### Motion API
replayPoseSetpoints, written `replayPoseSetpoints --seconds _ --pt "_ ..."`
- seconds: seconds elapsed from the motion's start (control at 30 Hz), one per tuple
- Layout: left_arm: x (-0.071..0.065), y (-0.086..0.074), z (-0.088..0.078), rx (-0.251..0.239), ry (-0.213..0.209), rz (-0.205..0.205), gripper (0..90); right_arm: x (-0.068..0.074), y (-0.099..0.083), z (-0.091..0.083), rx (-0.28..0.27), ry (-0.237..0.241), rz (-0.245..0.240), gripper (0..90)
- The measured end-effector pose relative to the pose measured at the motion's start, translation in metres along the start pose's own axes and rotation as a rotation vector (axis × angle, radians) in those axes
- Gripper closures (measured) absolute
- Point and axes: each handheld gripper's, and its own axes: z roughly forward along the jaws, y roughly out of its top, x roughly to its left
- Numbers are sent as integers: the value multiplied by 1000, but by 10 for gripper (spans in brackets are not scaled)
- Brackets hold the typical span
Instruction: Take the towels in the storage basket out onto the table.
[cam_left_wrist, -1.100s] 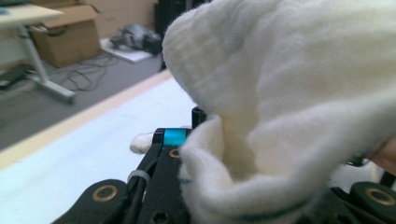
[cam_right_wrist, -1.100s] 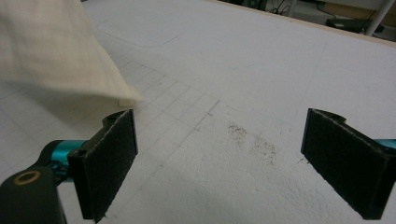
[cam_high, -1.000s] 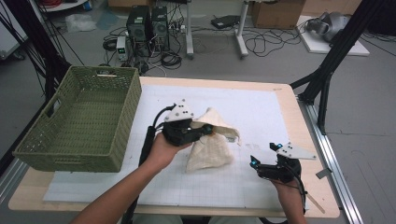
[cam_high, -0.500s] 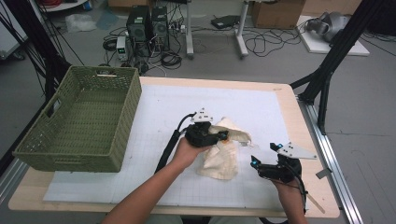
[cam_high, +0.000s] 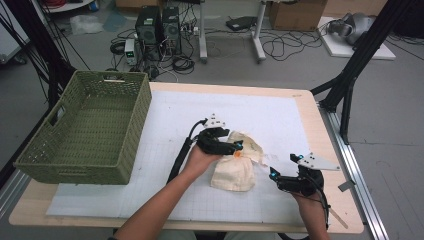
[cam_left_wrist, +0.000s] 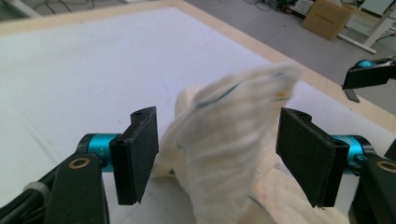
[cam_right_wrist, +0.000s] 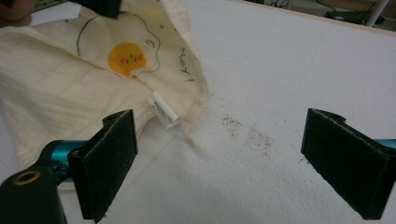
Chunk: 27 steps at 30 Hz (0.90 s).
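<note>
Left gripper view first: jaws standing wide, just opened, a raised fold of the cream cloth (cam_left_wrist: 233, 140) between the pads (cam_left_wrist: 140, 154) but pressed by neither, so released rather than held. Right gripper view next: jaws likewise wide with nothing between them, bare white mat (cam_right_wrist: 289, 93) ahead, cloth at upper left of frame with its egg print (cam_right_wrist: 127, 58) and small white label (cam_right_wrist: 163, 109) facing up. High view, bottom to top: right gripper (cam_high: 274, 174) at lower right, just beside the cloth's right edge yet apart from it; left gripper (cam_high: 239, 146) at centre, resting over the bunched cloth (cam_high: 235, 172); green woven basket (cam_high: 85, 130) at left, well apart; table (cam_high: 305, 100) edge beyond. Judged step: letting go and regrasping for a fold. Best done by lifting clear without snagging the loose fold, then pinching a single corner near the label, low and square to the mat, keeping layers flat.
</note>
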Motion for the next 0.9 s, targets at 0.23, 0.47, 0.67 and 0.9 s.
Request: replayPoseSetpoints --seconds 0.23,0.47,0.67,0.9 --pt "15 -10 -44 -79 25 8 297 5 4 4 -12 42 18 99" --pt "25 -36 -84 -123 81 8 299 20 15 21 7 91 -1 100" --pt "32 -57 -106 -132 128 3 244 30 22 36 33 140 -10 101" --pt "37 -67 -117 -121 149 -3 207 49 41 65 65 222 -36 262"
